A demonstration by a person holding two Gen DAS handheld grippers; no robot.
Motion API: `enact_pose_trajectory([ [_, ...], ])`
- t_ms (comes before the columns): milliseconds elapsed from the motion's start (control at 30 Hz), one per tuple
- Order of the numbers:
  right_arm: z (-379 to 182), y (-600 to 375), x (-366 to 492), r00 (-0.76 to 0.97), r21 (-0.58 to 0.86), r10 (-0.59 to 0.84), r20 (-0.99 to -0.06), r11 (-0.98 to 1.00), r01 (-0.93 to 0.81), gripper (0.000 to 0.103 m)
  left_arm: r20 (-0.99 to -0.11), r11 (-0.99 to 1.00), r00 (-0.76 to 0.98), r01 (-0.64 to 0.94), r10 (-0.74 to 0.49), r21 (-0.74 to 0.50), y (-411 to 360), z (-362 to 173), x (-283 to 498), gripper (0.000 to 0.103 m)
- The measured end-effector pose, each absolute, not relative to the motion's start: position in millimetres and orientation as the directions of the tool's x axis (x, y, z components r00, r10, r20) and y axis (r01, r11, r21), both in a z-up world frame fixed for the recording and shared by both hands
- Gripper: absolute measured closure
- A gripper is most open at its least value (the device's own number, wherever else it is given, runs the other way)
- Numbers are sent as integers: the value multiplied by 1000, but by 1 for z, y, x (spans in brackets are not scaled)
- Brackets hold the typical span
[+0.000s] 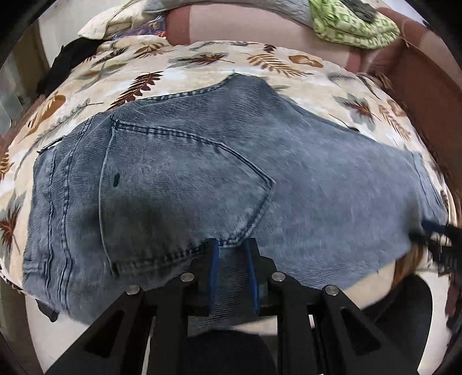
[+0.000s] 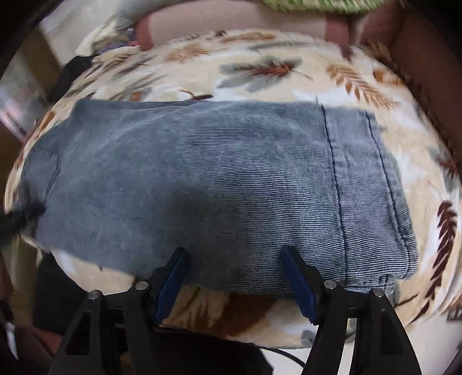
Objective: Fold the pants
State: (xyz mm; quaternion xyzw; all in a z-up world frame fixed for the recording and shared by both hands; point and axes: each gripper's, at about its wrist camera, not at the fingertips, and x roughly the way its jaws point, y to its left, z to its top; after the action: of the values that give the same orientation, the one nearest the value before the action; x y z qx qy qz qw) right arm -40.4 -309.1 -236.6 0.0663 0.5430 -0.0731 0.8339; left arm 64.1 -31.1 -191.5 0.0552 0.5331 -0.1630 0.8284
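Blue denim pants point(image 1: 187, 173) lie folded across a leaf-patterned blanket point(image 1: 202, 60), back pocket up in the left wrist view. My left gripper point(image 1: 232, 248) is shut on the near edge of the denim just below the pocket, with cloth pinched between its blue pads. In the right wrist view the leg end of the pants point(image 2: 202, 173) with its hem seams lies flat on the blanket point(image 2: 260, 72). My right gripper point(image 2: 235, 253) stands open over the near edge of that leg, its pads wide apart and pressing on nothing.
A green patterned cloth point(image 1: 355, 26) lies on the sofa back. The brown sofa arm point(image 1: 427, 86) rises at the right. A black garment point(image 1: 72, 57) and more clothes point(image 1: 115, 20) are piled at the back left. The blanket's near edge drops off below the grippers.
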Motion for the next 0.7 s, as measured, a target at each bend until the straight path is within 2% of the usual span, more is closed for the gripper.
enact_pose_trajectory([
  [133,-240,-294,-44,302,-72,-109,-947,989,133,30,-889,945,399,311,-224,-99,-33,-188,85,84],
  [200,-223,-296,-42,341,-76,-114,-933,990,122,33,-896,945,382,309,-227,-107,-32,-186,88,84],
  [300,-179,-307,-38,471,19,-50,-881,990,142,33,-885,938,399,329,-240,-106,-26,-179,73,83],
  [400,-147,-311,-15,541,179,98,-835,979,98,33,-871,938,426,332,-244,-100,-14,-175,59,74],
  [433,-141,-309,-1,554,218,138,-821,972,82,33,-865,942,439,320,-245,-104,-7,-172,54,74],
  [533,-139,-279,46,551,309,258,-793,951,-1,33,-856,956,464,276,-227,-104,8,-168,51,74],
  [700,-169,-215,98,512,363,320,-797,931,-17,33,-853,985,501,157,-143,-72,35,-167,55,72],
])
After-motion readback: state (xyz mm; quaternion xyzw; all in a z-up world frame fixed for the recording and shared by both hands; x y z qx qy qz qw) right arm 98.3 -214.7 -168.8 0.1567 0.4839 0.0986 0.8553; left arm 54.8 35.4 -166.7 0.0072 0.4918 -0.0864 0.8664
